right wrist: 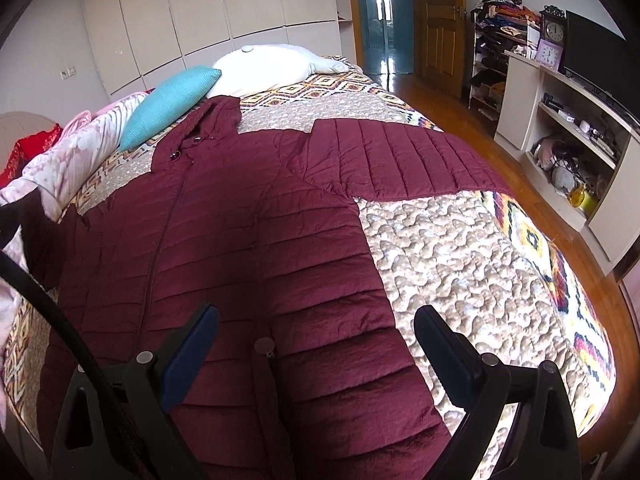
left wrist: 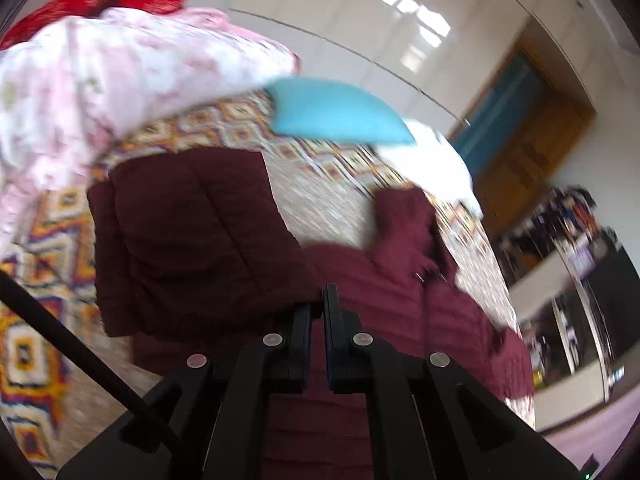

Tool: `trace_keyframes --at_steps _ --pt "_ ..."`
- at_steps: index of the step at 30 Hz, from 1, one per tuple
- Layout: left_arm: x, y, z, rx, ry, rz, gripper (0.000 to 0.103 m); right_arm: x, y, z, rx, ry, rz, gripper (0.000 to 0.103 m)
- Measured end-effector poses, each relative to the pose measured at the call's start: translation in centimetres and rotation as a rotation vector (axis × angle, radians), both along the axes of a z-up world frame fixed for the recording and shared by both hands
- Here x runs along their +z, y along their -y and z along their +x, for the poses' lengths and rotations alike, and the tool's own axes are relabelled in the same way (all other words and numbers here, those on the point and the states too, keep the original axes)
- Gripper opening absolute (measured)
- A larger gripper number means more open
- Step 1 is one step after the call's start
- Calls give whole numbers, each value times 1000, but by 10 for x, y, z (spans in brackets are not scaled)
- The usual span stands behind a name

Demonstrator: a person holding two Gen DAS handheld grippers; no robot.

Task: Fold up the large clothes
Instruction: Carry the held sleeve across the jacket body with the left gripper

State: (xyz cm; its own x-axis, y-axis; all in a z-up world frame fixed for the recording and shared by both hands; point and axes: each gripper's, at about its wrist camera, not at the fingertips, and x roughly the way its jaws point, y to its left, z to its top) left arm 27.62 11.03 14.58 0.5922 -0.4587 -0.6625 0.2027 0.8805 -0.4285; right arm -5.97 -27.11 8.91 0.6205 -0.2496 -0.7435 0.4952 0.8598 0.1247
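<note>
L gripper [left wrist: 320, 300]: fingers nearly together, only a thin slit between the pads, tips at edge of the lifted dark-maroon sleeve [left wrist: 188, 236]. Whether fabric is actually pinched: can't tell, the tips overlap the cloth edge and the frame is motion-blurred. Sleeve panel hangs/stands in front of the L cam, quilted, darker than the rest of the garment.

R gripper [right wrist: 316, 320]: wide open, nothing held. Hovers over lower body of the maroon puffer jacket [right wrist: 248, 240], L-side finger over the jacket front, R-side finger over bare bedspread [right wrist: 460, 248] just past the jacket's side hem.

Jacket lies front-up on the bed w/ zipper running down the middle, hood [right wrist: 212, 120] toward the head end, one sleeve spread flat out to the side across the quilt.

Beyond the hood: teal cushion [right wrist: 172, 100] touching the hood tip, white pillow [right wrist: 272, 64] behind it. Pink floral duvet [right wrist: 80, 140] bunched along the far side of the bed, red cloth [right wrist: 24, 148] behind that.

Bkgd: cream wardrobe doors [right wrist: 200, 4], wooden door [right wrist: 440, 20], shelf unit [right wrist: 560, 120] w/ clock [right wrist: 554, 30] and dark TV screen [right wrist: 596, 52], wood floor.
</note>
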Motion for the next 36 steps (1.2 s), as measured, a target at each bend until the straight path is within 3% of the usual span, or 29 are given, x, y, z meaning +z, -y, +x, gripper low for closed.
trace_keyframes --at_steps 2,4,7,9,11,13,15,17,20,23,26,32,36 --pt "-20 41 -5 -62 -45 14 5 0 -1 -8 1 3 0 100" --pt "-49 78 -12 -97 -84 77 5 -1 1 -14 -2 -1 0 100" --pt "-91 109 -17 -112 -168 147 6 -3 6 -21 -11 -10 15 100" --pt "-115 117 -23 -109 -243 178 13 -4 8 -22 -10 -12 25 100" --pt "-123 112 -35 -110 -277 155 30 -4 7 -21 -3 -13 32 100" --pt "-118 103 -49 -122 -256 140 38 -4 4 -15 14 -14 38 100" --pt "-100 88 -76 -147 -179 151 44 -3 -3 -6 41 -14 46 100" --pt "-83 73 -101 -153 -93 162 59 -2 -14 9 80 -12 58 100" --pt "-59 46 -132 -90 67 220 71 1 -36 39 155 -10 77 100" --pt "-56 28 -135 3 171 313 73 5 -68 79 242 1 60 100" --pt "-67 9 -114 74 144 377 73 9 -102 127 321 19 36 100" --pt "-73 -36 -88 183 126 276 73 2 -151 227 412 16 -11 100" --pt "-84 -39 -79 195 116 245 73 -23 -161 282 354 -68 -90 100"
